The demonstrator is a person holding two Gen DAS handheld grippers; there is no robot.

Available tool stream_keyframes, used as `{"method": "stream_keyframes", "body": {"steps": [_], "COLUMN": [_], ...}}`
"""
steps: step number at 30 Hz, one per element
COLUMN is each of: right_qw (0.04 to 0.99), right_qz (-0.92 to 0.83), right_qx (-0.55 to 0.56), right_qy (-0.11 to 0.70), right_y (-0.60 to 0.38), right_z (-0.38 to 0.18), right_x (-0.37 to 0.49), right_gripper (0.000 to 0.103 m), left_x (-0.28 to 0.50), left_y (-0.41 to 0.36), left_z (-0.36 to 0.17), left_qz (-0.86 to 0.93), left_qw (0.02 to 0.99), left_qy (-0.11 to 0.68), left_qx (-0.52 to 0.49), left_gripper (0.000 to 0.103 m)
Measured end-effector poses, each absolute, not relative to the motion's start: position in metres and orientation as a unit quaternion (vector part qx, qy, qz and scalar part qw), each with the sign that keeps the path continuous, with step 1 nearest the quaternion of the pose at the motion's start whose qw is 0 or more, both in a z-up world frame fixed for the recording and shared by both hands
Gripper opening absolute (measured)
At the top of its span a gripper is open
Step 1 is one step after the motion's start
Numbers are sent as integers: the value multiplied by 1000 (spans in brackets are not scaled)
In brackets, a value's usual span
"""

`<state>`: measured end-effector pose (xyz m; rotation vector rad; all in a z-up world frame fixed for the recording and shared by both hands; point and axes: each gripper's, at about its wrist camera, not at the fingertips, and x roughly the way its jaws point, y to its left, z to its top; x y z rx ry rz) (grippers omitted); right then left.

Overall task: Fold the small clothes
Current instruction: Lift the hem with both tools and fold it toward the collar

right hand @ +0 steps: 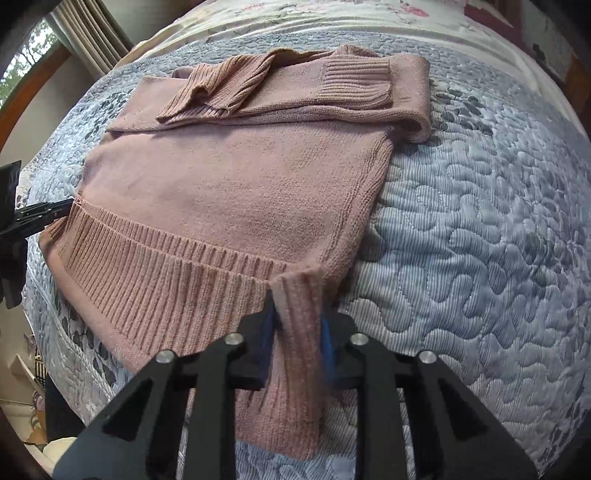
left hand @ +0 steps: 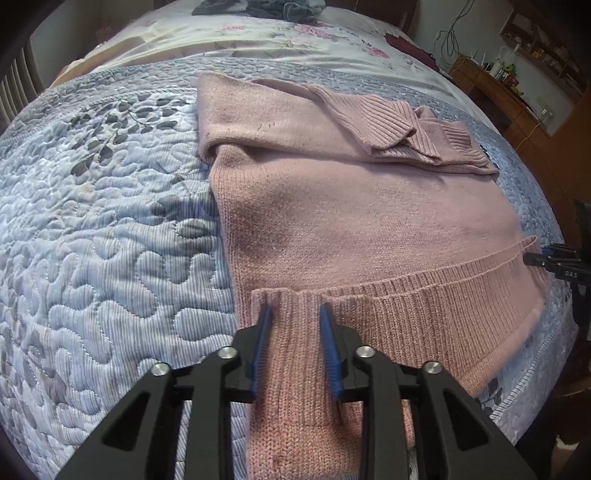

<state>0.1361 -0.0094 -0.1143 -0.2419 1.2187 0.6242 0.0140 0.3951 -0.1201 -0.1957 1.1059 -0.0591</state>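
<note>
A pink knit sweater [left hand: 332, 206] [right hand: 229, 192] lies flat on the bed, its sleeves [left hand: 388, 125] [right hand: 295, 88] folded across the far end. The ribbed hem [left hand: 424, 299] [right hand: 166, 266] runs along the near edge. My left gripper [left hand: 295, 317] is shut on the hem's left corner, and fabric fills the gap between the blue pads [left hand: 264, 325]. My right gripper [right hand: 299, 314] is shut on the hem's right corner, which stands up between its fingers. Each gripper shows at the other view's edge, the right gripper [left hand: 543, 258] and the left gripper [right hand: 55, 212], both at the hem's ends.
A blue quilted bedspread [left hand: 110, 221] [right hand: 480, 221] lies under the sweater, with a floral sheet [left hand: 277, 40] beyond it. Dark clothes [left hand: 258, 7] are piled at the far end. A cluttered wooden desk [left hand: 491, 92] stands to the right of the bed, and a curtained window [right hand: 85, 29] to the left.
</note>
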Motion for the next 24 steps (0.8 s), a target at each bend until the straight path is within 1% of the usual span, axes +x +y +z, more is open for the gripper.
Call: {"method": "stream_keyframes", "body": {"steps": [4,6,13,15,18,21,24], "right_qw": [785,790,799,800,811,821,836], "right_qz": [299,307,342,350,352,346,328], "right_qx": [-120,-112,-10,14,16,21,0], "right_qy": [529,518,495,487,467,454,441], "right_y": [-19,-27,-57,-61,-57,-50,-37], "right_z": [-94,-84,-45,-32,-8,13,27], "right_x": [120,111,94,101,119,150,187], "right_gripper": [10,9,8,8,8,8,8], "left_x": [-5,-17,-45,-41,-25,3,43], "left_y": [390,385,383,387,394,406,420], "left_z": [-102,-91,-47,-32,-9,9,20], "left_qz": [-46,-51,-51,-44,-34,-22,-3], "left_qw": [866,874,904,911,923,930,936], "left_qy": [487,472,407,388,361,338,322], "left_qx": [-104,-103,-124,-130,-132,-141,-146], "left_gripper": [10,10,9,9,9,9,9]}}
